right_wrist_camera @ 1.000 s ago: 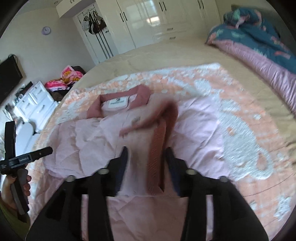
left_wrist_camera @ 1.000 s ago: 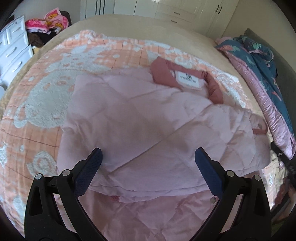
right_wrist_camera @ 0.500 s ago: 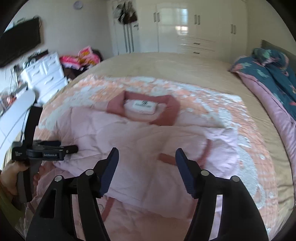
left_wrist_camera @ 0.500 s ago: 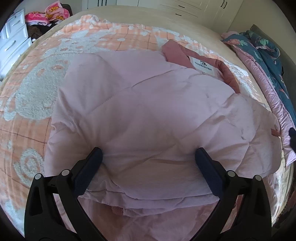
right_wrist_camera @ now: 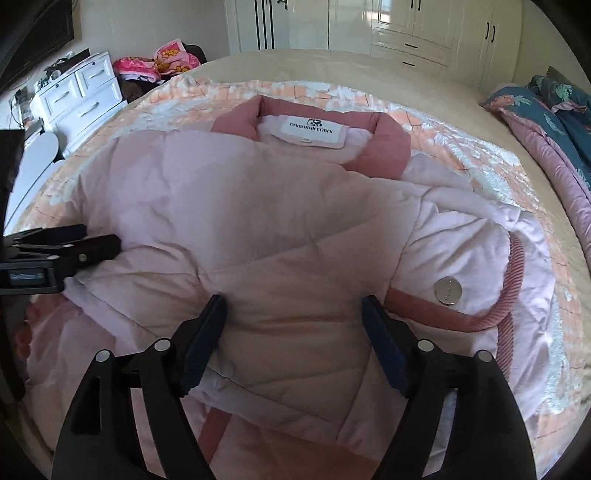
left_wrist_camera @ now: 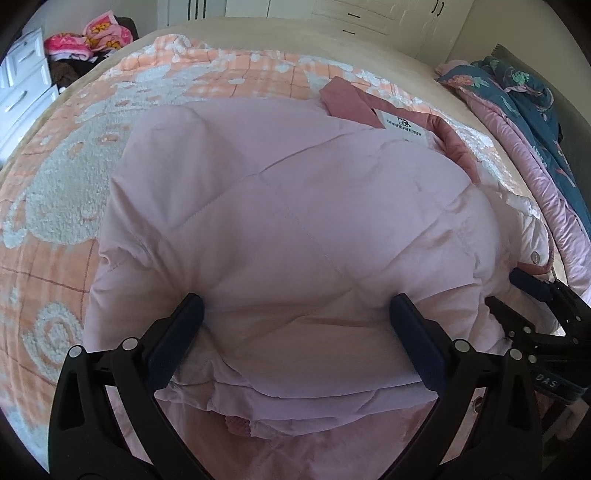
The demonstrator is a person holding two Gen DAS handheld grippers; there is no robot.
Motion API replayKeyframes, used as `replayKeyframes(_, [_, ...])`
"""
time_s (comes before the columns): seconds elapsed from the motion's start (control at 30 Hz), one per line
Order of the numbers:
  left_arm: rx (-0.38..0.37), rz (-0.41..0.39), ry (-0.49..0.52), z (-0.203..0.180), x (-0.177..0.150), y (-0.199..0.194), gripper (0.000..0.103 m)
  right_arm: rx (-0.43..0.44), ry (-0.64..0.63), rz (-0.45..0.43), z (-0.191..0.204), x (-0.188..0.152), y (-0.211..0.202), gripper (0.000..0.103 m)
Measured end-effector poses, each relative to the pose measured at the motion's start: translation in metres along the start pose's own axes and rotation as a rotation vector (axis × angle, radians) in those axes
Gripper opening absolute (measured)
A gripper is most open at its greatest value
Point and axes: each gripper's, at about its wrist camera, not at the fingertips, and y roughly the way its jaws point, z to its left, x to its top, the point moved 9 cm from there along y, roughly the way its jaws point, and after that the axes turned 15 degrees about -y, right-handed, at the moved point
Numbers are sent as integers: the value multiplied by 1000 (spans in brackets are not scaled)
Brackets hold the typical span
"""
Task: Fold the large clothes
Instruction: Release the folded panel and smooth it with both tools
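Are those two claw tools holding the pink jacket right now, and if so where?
No, neither holds it. The left gripper and right gripper, whose jaws have just been opening, stand open over the folded pink jacket.

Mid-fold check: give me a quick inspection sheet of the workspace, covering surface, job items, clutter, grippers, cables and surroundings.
Surface: bed covered by an orange and white patterned blanket.
Job's things: pink quilted jacket lying on the blanket, sleeves folded in over the body, dark pink collar and label at the far end, snap button showing on the right side.
Clutter: teal and pink quilt bunched along the bed's right edge.
Grippers: left gripper open over the jacket; right gripper open, jaws have just been opening, padded fabric between them but not pinched.
Cables: nothing seen.
Surroundings: white drawer unit, pile of pink clothes, white wardrobes.
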Motion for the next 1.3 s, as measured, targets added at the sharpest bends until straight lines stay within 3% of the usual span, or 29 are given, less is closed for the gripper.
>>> replayKeyframes(0.4, [13, -15, -15, -2, -5, -24, 95, -24, 53, -3, 3, -8, -16, 78])
replayKeyframes(0.7, [0, -28, -18, 3, -14, -50, 95, 29, 159, -28, 2, -20, -54, 97])
replayKeyframes(1.3, [-54, -75, -40, -5, -22, -111, 95, 38, 208, -152, 6, -17, -139, 99])
